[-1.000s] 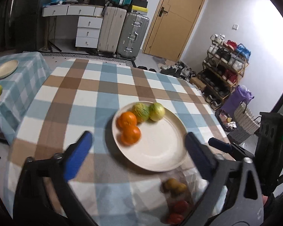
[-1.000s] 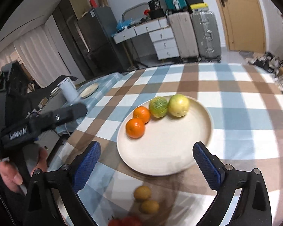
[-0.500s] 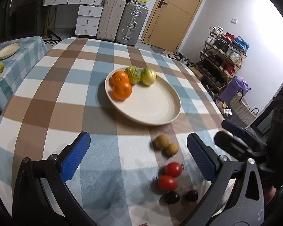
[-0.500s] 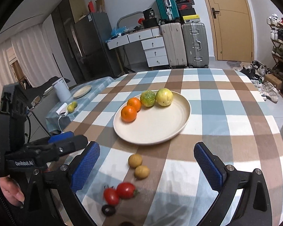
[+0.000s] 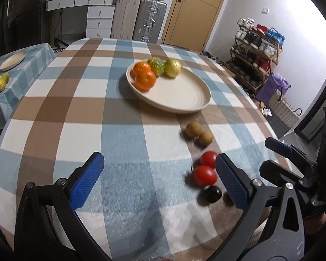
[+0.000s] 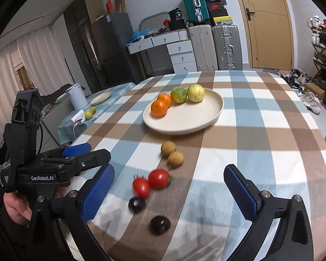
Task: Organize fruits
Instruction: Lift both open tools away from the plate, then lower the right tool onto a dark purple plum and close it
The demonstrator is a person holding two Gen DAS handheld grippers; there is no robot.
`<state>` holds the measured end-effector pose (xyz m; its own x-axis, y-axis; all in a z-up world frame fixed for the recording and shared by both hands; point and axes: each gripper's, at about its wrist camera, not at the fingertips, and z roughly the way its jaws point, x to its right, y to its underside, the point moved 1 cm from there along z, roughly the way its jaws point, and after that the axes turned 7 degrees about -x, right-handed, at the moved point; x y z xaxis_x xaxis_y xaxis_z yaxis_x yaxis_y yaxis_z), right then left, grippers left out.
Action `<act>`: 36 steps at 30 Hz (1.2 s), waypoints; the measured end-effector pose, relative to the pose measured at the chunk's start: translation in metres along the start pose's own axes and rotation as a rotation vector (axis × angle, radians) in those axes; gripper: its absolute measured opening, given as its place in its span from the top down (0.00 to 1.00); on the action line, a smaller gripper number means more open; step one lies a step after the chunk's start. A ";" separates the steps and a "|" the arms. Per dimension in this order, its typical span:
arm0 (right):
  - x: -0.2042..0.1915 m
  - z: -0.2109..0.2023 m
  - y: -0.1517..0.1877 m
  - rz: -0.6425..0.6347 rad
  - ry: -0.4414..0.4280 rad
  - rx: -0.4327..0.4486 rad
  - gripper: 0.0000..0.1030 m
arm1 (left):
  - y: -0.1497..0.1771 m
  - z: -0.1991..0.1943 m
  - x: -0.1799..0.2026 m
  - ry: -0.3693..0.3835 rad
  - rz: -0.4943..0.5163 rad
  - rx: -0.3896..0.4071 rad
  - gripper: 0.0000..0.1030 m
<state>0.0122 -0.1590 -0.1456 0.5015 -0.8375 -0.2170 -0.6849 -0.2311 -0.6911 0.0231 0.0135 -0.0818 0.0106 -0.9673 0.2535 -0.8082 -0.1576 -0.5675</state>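
A cream plate (image 5: 180,95) (image 6: 195,119) on the checked table holds two oranges (image 5: 144,79) (image 6: 159,107), a green fruit (image 5: 156,65) (image 6: 178,94) and a yellow-green fruit (image 5: 172,70) (image 6: 195,92). Nearer me lie two brown fruits (image 5: 198,133) (image 6: 171,153), two red tomatoes (image 5: 205,170) (image 6: 151,182) and two dark fruits (image 6: 150,214), one showing in the left wrist view (image 5: 212,193). My left gripper (image 5: 160,180) is open and empty above the table's near part. My right gripper (image 6: 169,192) is open and empty, with the tomatoes and dark fruits between its fingers' span.
A small side table (image 5: 17,69) at the left carries a plate (image 6: 101,97), two lemons (image 6: 90,113) and a white kettle (image 6: 76,96). Suitcases (image 6: 215,47) and drawers stand at the far wall. A shoe rack (image 5: 256,50) stands at the right.
Both grippers have pulled back toward me from the plate. The loose brown fruits, tomatoes and dark fruits have come fully into view. Both stay open.
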 end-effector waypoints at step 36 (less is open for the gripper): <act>-0.014 0.015 0.062 -0.037 -0.087 -0.096 0.47 | 0.022 0.013 0.010 -0.021 0.050 -0.063 0.01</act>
<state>-0.0295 -0.1544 -0.1957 0.5682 -0.7826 -0.2545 -0.7105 -0.3105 -0.6315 0.0131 -0.0017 -0.1019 -0.0188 -0.9776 0.2096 -0.8437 -0.0970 -0.5280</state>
